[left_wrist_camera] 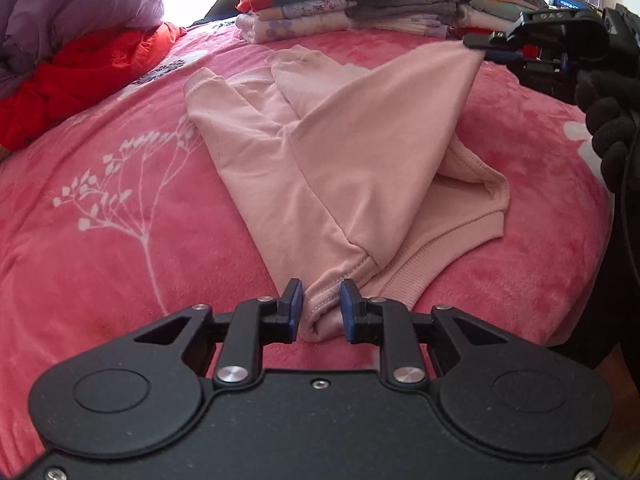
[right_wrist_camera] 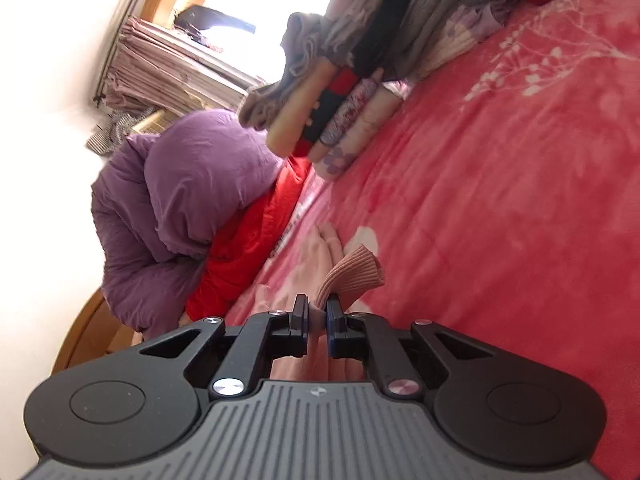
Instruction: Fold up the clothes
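A pale pink sweatshirt (left_wrist_camera: pixel 340 152) lies on the pink blanket (left_wrist_camera: pixel 100 220), partly lifted into a tent shape. My left gripper (left_wrist_camera: pixel 321 308) is shut on the bunched hem at its near end. My right gripper (left_wrist_camera: pixel 480 46) appears at the upper right of the left wrist view, holding the sweatshirt's far corner up off the bed. In the right wrist view my right gripper (right_wrist_camera: pixel 317 316) is shut on pink fabric, with a ribbed cuff (right_wrist_camera: pixel 354 276) sticking out past the fingers. One sleeve with its cuff (left_wrist_camera: pixel 200 82) lies flat at the left.
A stack of folded clothes (left_wrist_camera: pixel 344 4) stands at the far side of the bed, also in the right wrist view (right_wrist_camera: pixel 344 108). A purple duvet (left_wrist_camera: pixel 72 12) and a red garment (left_wrist_camera: pixel 72 80) lie at the far left. A gloved hand (left_wrist_camera: pixel 612 128) holds the right gripper.
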{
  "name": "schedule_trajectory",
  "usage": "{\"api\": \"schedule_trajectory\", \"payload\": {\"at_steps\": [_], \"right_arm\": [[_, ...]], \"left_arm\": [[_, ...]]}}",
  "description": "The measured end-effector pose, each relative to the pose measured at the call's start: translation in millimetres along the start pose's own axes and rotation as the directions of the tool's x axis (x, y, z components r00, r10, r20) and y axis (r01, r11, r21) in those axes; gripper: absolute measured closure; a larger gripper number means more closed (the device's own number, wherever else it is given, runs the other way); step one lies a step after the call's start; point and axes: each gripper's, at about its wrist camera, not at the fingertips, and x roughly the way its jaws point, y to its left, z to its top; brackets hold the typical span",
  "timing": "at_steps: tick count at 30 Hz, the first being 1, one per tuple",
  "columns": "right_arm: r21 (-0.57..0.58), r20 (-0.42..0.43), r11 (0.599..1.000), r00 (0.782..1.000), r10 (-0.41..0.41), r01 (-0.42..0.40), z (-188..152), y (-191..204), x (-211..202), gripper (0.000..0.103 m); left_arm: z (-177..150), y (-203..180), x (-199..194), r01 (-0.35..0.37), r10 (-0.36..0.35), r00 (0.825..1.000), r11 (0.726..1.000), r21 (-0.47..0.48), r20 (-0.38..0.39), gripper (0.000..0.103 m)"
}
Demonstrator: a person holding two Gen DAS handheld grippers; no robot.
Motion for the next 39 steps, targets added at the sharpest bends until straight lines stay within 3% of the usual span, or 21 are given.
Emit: {"api": "schedule_trajectory", "payload": {"at_steps": [3, 6, 9, 13, 17, 23, 24, 26, 31, 33, 37, 38, 39], "right_arm": [[-0.032, -0.011, 0.999, 0.999, 0.032, -0.032, -1.0, 11.0, -7.8, 0.092], [-0.058, -0.044, 0.998, 0.999, -0.003, 0.001, -5.9, 12.1, -5.1, 0.092], [-0.053, -0.082, 0.996, 0.994, -0.075, 0.071, -12.7, 2.7, 2.4, 0.092], [-0.041, -0.077, 0.996, 0.994, -0.08, 0.077, -14.7, 0.8, 2.4, 0.092], [-0.036, -0.063, 0.997, 0.995, -0.073, 0.071, -14.0, 2.0, 1.4, 0.092], [-0.049, -0.062, 0.998, 0.997, -0.048, 0.045, -12.3, 9.0, -4.9, 0.092], [-0.053, -0.063, 0.998, 0.997, -0.038, 0.034, -11.3, 10.5, -6.4, 0.092], [-0.066, -0.066, 0.997, 0.997, -0.035, 0.03, -9.7, 12.0, -6.5, 0.092], [-0.042, -0.069, 0.999, 0.997, -0.017, 0.014, -7.7, 9.8, -2.3, 0.092], [-0.037, -0.071, 0.999, 0.997, -0.003, 0.0, -7.2, 11.7, 0.6, 0.092], [-0.049, -0.077, 0.999, 0.997, 0.004, -0.008, -7.3, 14.8, 5.9, 0.092], [-0.049, -0.078, 0.999, 0.997, 0.004, -0.008, -7.1, 14.5, 5.9, 0.092], [-0.048, -0.075, 0.999, 0.997, 0.006, -0.01, -6.2, 14.3, 5.3, 0.092]], "left_arm": [[-0.5, 5.5, -0.8, 0.023, -0.023, 1.0, 1.0, -0.016, -0.005, 0.084], [3.2, 17.1, -12.1, 0.031, -0.031, 0.999, 0.997, -0.064, 0.013, 0.083], [19.0, 35.5, -24.5, -0.029, 0.047, 0.993, 0.987, -0.16, 0.111, 0.083], [52.8, 57.5, -3.3, -0.116, 0.148, 0.978, 0.973, -0.201, 0.15, 0.083], [81.6, 77.8, 31.2, -0.101, 0.138, 0.978, 0.969, -0.224, 0.157, 0.083], [118.3, 91.3, 75.8, -0.006, 0.058, 0.979, 0.967, -0.255, 0.195, 0.083], [125.4, 88.8, 81.6, 0.001, 0.047, 0.979, 0.972, -0.234, 0.201, 0.08], [137.3, 83.1, 94.8, -0.015, 0.054, 0.979, 0.981, -0.195, 0.197, 0.057], [151.8, 76.8, 123.4, -0.083, 0.105, 0.984, 0.984, -0.157, 0.141, 0.056], [155.2, 73.9, 131.1, -0.111, 0.129, 0.984, 0.983, -0.144, 0.124, 0.058], [156.7, 75.5, 136.8, -0.166, 0.184, 0.976, 0.974, -0.153, 0.114, 0.092], [156.9, 76.9, 134.1, -0.159, 0.181, 0.975, 0.973, -0.169, 0.125, 0.098], [157.8, 77.4, 130.7, -0.155, 0.181, 0.974, 0.971, -0.182, 0.137, 0.098]]}}
